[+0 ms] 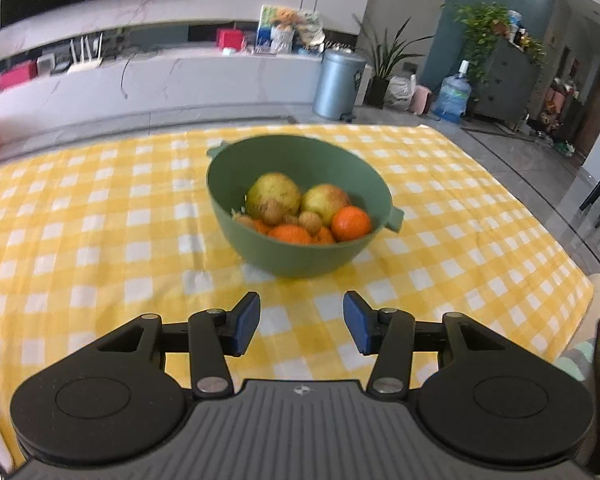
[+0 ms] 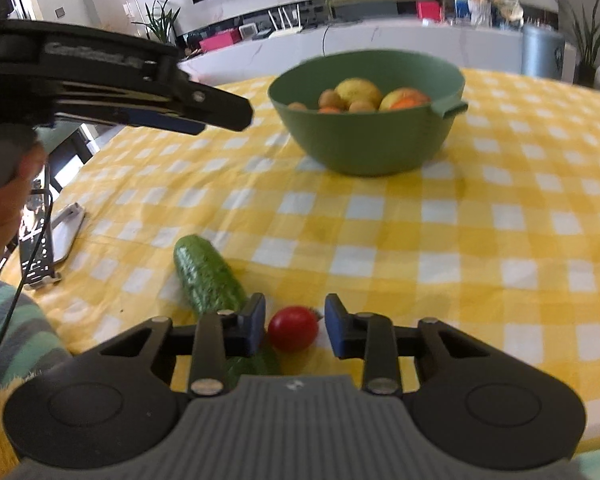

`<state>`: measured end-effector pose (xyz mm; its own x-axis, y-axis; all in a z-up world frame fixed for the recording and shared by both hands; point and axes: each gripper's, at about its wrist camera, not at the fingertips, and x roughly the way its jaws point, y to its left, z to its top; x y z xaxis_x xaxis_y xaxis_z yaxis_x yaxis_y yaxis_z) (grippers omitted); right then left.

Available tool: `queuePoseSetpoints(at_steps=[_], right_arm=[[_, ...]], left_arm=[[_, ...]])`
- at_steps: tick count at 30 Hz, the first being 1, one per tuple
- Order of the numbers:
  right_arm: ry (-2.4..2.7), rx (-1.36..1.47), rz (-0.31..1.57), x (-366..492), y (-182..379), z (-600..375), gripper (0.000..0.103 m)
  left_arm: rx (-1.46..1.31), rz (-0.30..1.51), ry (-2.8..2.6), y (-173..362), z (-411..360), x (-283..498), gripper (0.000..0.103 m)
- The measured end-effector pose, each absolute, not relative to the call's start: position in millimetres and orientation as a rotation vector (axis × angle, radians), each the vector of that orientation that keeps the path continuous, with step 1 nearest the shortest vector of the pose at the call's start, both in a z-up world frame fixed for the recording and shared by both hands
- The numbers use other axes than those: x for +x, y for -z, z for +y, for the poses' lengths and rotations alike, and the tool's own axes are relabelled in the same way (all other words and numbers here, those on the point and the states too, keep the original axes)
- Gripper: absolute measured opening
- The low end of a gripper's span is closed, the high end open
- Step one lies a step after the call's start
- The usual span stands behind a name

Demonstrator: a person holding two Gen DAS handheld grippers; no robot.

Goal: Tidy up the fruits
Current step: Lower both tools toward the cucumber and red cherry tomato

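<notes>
Small round red tomato between right gripper jaws, not yet pinched; green plastic bowl at 12 o'clock; left gripper open, empty.

A checked yellow cloth covers the counter; behind stand a grey bin, plant and water jug.

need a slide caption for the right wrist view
Right gripper brackets a tomato beside a cucumber, green fruit bowl beyond.

Right tongs straddle red tomato (small gap each side); cucumber just left, on checked cloth.
</notes>
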<state>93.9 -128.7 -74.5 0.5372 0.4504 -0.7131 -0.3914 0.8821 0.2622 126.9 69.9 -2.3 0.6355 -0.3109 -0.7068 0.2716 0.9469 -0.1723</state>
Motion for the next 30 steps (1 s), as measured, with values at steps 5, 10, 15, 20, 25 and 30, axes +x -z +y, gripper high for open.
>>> queuePoseSetpoints(at_steps=[5,10,15,20,25,30], right_arm=[[-0.487,0.156,0.933,102.2,82.5,-136.6,0.032],[-0.496,0.290,0.987,112.5,91.2,-149.7,0.032],[-0.514,0.432,1.037,122.9,102.7,-159.1,0.023],[-0.506,0.459,1.027,120.3,101.9,-162.6,0.022],[-0.454,0.479,0.964,116.7,90.8,-176.6,0.022],[-0.397,0.533,0.935,118.7,86.7,-197.6,0.022]], left_arm=[[-0.095,0.905,0.280,7.9,69.4,116.6,0.057],[-0.224,0.997,0.188,17.4,76.5,108.7,0.057],[-0.468,1.059,0.081,30.6,95.3,100.9,0.057],[-0.489,1.056,0.001,36.7,93.4,91.1,0.057],[-0.505,1.053,-0.085,48.7,83.2,87.5,0.057],[-0.459,1.045,-0.184,60.5,68.3,87.3,0.057]])
